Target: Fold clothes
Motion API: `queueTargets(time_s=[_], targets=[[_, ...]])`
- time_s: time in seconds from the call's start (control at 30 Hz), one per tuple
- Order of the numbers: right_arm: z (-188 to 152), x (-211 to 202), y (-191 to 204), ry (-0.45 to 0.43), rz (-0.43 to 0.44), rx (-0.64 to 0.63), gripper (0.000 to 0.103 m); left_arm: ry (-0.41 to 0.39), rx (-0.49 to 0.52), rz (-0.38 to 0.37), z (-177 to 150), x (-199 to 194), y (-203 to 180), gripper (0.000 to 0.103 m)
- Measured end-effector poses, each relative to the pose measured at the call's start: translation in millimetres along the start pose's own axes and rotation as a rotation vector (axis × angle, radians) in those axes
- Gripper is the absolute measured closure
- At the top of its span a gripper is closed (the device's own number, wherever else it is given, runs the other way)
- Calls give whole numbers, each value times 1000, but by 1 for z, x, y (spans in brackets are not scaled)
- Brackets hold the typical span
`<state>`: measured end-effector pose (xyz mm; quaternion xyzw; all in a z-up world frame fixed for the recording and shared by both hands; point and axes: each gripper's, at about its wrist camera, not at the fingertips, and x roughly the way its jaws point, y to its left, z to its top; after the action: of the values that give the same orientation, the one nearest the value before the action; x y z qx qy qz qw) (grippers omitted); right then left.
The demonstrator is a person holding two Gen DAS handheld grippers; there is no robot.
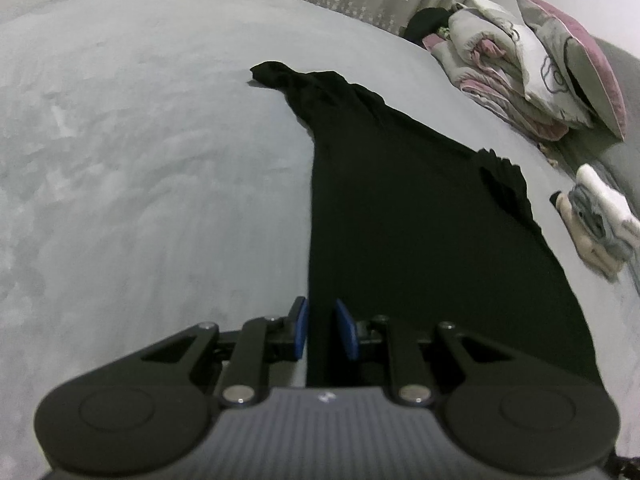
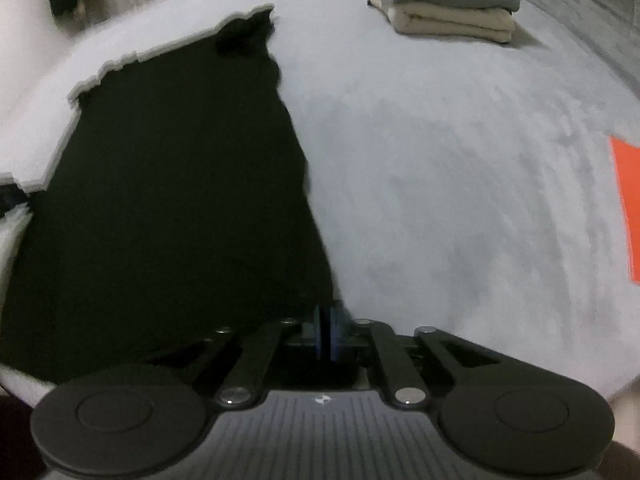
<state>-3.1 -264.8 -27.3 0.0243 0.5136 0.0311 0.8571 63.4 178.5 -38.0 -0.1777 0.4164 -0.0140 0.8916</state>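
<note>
1. A long black knit garment (image 1: pixel 420 208) is lying spread flat on the pale grey plush bed cover (image 1: pixel 140 160), its body running away from the near edge of the bed and one sleeve (image 1: pixel 304 80) trailing toward the far edge.
2. The left gripper (image 1: pixel 322 330) is sitting at the garment's near hem, at its left corner; its blue-padded jaws are standing slightly apart astride the cloth edge, not yet pressed onto it.
3. The right gripper (image 2: pixel 327 330) is sitting at the hem's other corner; its jaws are pressed together, apparently pinching the black cloth, though the dark fabric is making the contact hard to confirm.
4. Holding both hem corners is keeping the edge straight, which suits lifting it over toward the far end.
5. A stack of folded beige and grey clothes (image 2: pixel 448 0) is resting near the far edge, and a pile of pink-and-grey bedding (image 1: pixel 532 64) is occupying the far right corner.
</note>
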Motion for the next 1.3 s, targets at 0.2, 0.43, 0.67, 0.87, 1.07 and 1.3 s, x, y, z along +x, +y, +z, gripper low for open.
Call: queueTargets(time_s=[0.2, 0.43, 0.67, 0.87, 1.07, 1.3], targets=[[16, -22, -7, 22, -33, -47, 67, -6, 51, 21, -6, -14, -11, 45], [87, -36, -3, -40, -30, -171, 49, -28, 97, 55, 14, -32, -32, 32], [153, -8, 14, -38, -16, -324, 44, -14, 235, 74, 61, -24, -73, 22], [203, 34, 34, -71, 11, -410, 44, -2, 335, 95, 99, 10, -105, 21], [262, 88, 59, -193, 95, -380, 44, -72, 234, 138, 156, 85, -106, 22], [342, 151, 81, -270, 178, -290, 44, -73, 187, 190, 214, 156, -111, 24]])
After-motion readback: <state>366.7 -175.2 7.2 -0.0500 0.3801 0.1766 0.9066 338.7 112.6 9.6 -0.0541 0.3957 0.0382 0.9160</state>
